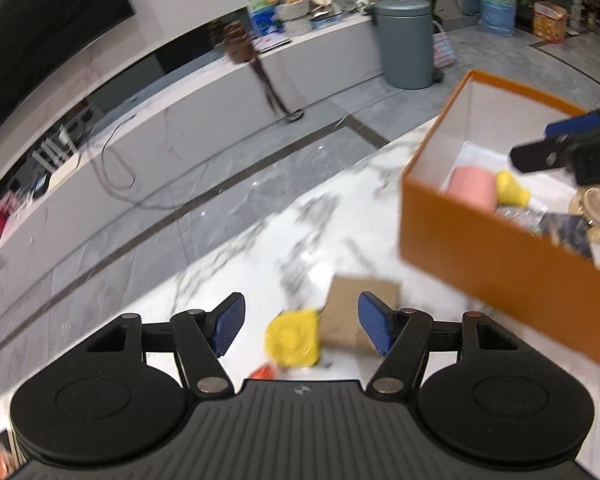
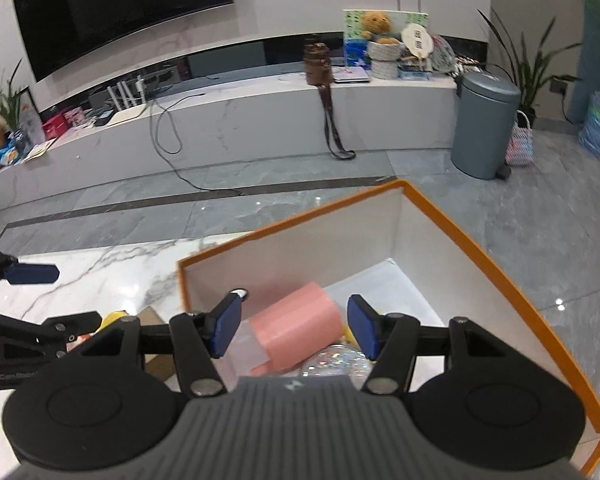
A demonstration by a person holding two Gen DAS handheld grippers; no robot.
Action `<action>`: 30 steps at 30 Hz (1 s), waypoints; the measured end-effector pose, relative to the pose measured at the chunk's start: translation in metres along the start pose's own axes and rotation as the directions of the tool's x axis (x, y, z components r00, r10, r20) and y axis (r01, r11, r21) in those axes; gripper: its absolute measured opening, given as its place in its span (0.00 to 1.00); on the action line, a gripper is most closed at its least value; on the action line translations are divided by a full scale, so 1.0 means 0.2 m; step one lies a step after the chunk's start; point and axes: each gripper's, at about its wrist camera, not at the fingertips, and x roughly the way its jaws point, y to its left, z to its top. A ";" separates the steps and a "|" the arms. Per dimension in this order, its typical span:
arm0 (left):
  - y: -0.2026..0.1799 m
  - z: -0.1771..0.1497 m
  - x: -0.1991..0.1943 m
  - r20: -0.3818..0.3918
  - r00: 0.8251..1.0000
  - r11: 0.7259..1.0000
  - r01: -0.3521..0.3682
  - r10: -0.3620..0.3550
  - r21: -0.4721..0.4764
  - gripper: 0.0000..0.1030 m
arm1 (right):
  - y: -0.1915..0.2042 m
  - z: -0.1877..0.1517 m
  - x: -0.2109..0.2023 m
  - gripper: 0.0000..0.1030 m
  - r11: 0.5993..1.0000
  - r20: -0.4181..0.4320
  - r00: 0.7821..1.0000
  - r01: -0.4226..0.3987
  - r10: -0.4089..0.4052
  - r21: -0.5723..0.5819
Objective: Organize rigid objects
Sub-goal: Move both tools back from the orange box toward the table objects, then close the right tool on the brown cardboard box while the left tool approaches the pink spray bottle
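Cardboard orange box [image 2: 500, 280] holds a smooth pink cylinder [image 2: 296, 328]; both ribbed-pad grippers hang released, empty.

Open white marble tabletop [image 1: 236, 248] is left free beside the tall-walled orange cardboard box [image 1: 488, 252]. The box floor is crowded by a pink cylinder [image 2: 296, 328], though its far end [image 2: 396, 284] is left bare.

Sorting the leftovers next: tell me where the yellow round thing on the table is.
In the left wrist view, the yellow round thing lies on the marble table, against a brown cardboard piece, left of the orange box.
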 end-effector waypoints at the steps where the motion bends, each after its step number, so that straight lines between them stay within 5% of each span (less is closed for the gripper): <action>1: 0.03 -0.03 0.00 -0.004 1.000 1.000 0.001 -0.001 -0.014 0.74 | 0.02 0.00 -0.01 0.57 1.000 0.006 1.000 -0.003 0.003 -0.011; 13: 0.23 -0.32 0.03 -0.024 1.000 0.995 -0.006 0.003 -0.101 0.74 | 0.29 -0.10 -0.02 0.58 0.983 0.042 0.997 -0.049 0.058 -0.174; 30: 0.18 -0.59 0.04 0.052 0.998 0.989 0.046 -0.039 -0.140 0.77 | 0.57 -0.24 0.08 0.65 0.925 0.036 0.993 -0.090 0.111 -0.370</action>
